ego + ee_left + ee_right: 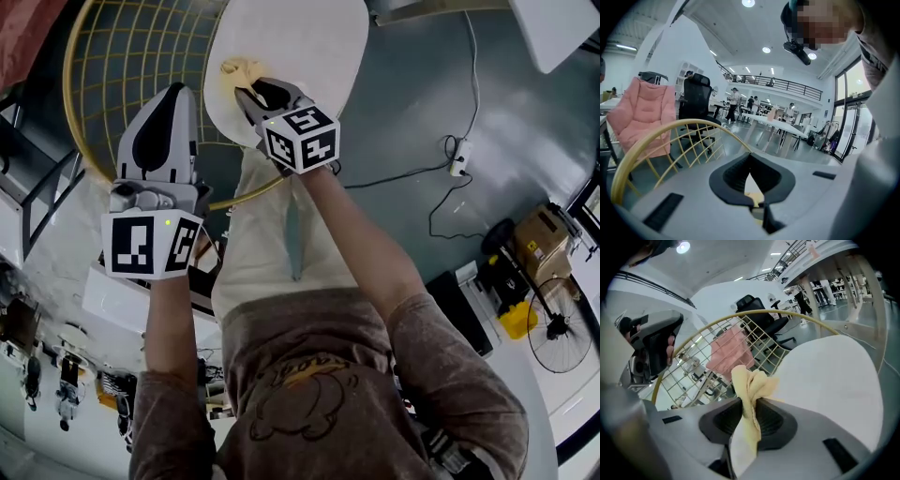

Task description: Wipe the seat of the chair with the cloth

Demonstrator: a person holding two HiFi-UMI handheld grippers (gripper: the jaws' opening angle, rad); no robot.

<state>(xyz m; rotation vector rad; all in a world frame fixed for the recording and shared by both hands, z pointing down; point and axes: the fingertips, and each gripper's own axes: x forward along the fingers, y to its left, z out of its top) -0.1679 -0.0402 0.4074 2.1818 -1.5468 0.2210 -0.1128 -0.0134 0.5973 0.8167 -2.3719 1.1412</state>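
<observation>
We record that the seat (305,47) runs off the head view's top edge, its far rim unseen. The wire back (122,66) is cut there likewise. The right claw (244,92) covers most of the cloth (238,68). Far figures (735,96) are too small to describe.

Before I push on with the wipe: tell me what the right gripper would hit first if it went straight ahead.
Probably the chair's white seat: the right gripper, jaws shut on the yellow cloth, points at its edge, cloth leading. Depth is unclear; the wire backrest lies just beyond.
</observation>
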